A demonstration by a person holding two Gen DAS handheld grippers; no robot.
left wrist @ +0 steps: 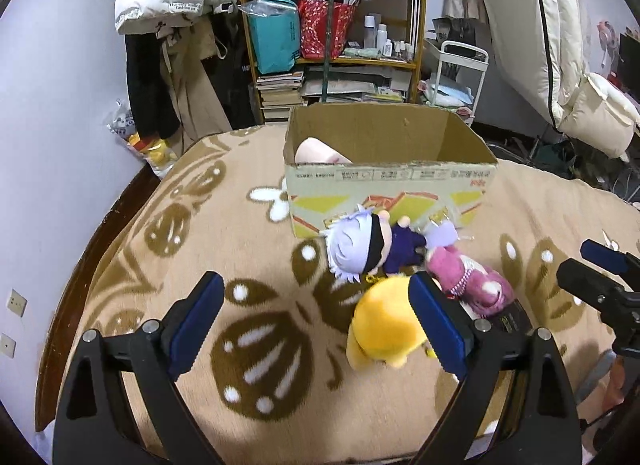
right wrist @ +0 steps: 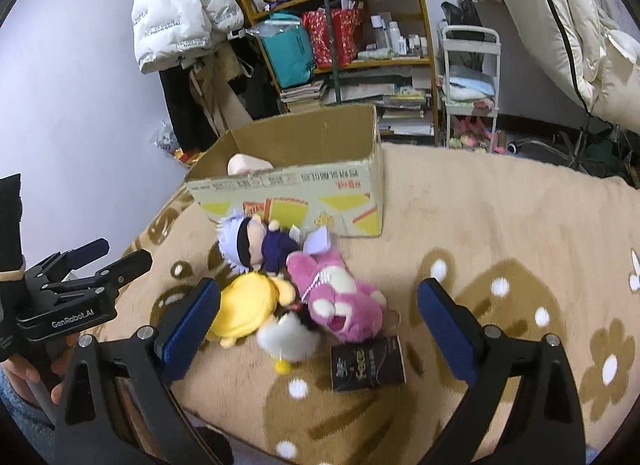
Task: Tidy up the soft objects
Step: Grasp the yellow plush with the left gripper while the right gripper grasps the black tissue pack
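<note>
Left tongs (left wrist: 316, 321) spread wide, holding nothing, over the patterned blanket (left wrist: 200, 265). The yellow plush (left wrist: 384, 329) lies just inside and against the right-hand finger, partly hidden behind it.

Right tongs (right wrist: 318, 319) also spread wide, holding nothing. The pink plush (right wrist: 340, 297) and the white plush (right wrist: 288, 339) lie between its fingers; the yellow plush touches the inner face of the left-hand finger.

Four plush toys loose on the blanket, bunched and touching. The white-haired doll (left wrist: 368, 251) lies on its side, long axis across the view, head to the left, just in front of the cardboard box (left wrist: 392, 181). The pink plush lies diagonally, running from near the box toward the camera.

One box, open on top, with one pale soft item (left wrist: 320, 153) at its left end. One dark booklet (right wrist: 368, 363) beside the pink plush.
</note>
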